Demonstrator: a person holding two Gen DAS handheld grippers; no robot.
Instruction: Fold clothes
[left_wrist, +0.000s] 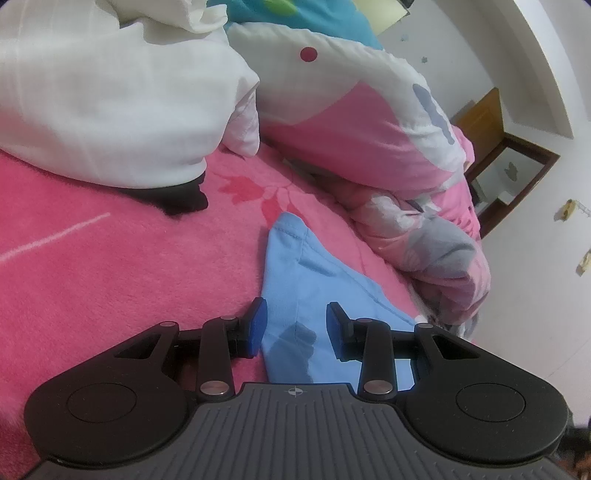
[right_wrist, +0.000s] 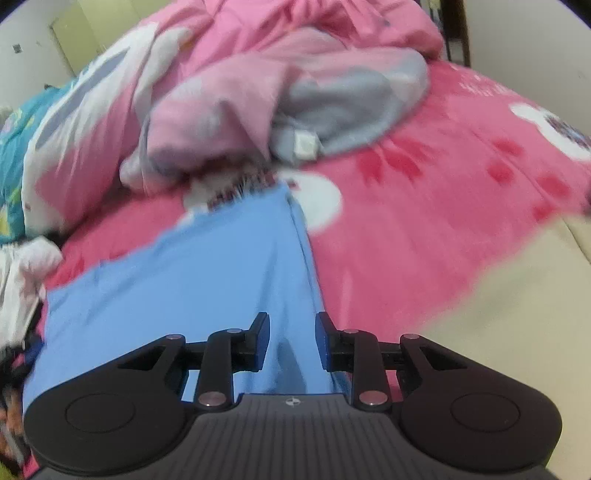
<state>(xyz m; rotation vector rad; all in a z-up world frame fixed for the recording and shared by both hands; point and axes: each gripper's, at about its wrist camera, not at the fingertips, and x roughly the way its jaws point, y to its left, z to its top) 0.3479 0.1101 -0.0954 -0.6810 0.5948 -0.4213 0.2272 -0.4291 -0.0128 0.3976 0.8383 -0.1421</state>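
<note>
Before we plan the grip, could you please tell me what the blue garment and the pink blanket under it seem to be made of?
The blue garment looks like a smooth, matte knit, perhaps cotton jersey: soft creases and a stitched hem. The pink blanket looks like plush fleece, with a fuzzy, raised nap and a printed flower pattern. Neither fibre can be confirmed by sight.

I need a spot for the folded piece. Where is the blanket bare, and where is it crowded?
Bare pink blanket lies right of the blue garment, toward the beige edge, and also left of the garment, below the white bundle. It is crowded behind the garment, where the pink and grey quilt is heaped.
</note>
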